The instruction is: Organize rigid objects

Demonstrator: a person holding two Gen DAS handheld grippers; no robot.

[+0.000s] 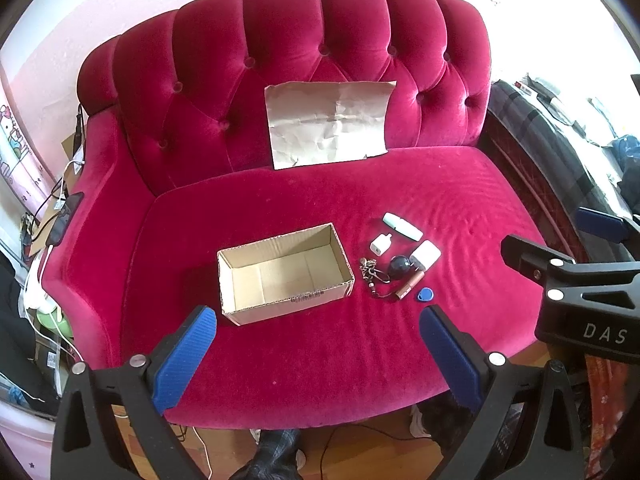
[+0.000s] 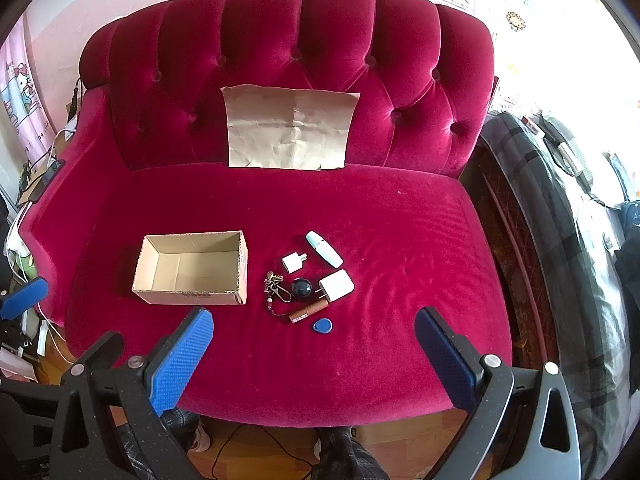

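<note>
An open, empty cardboard box (image 1: 285,273) (image 2: 192,268) sits on the red sofa seat. To its right lies a cluster of small items: a white tube (image 2: 324,249), a small white plug (image 2: 292,263), a larger white charger (image 2: 337,285), a dark ball (image 2: 301,289), a keychain (image 2: 275,286), a brown tube (image 2: 309,312) and a blue tag (image 2: 322,326). The cluster also shows in the left wrist view, with the blue tag (image 1: 425,293) nearest. My left gripper (image 1: 318,352) is open and empty, above the seat's front edge. My right gripper (image 2: 314,354) is open and empty, just short of the blue tag.
A creased brown paper sheet (image 2: 290,132) leans on the sofa backrest (image 2: 280,40). A bed with a dark plaid blanket (image 2: 560,220) stands to the right. Cables and clutter (image 1: 52,216) lie left of the sofa. Wood floor (image 2: 260,448) shows below.
</note>
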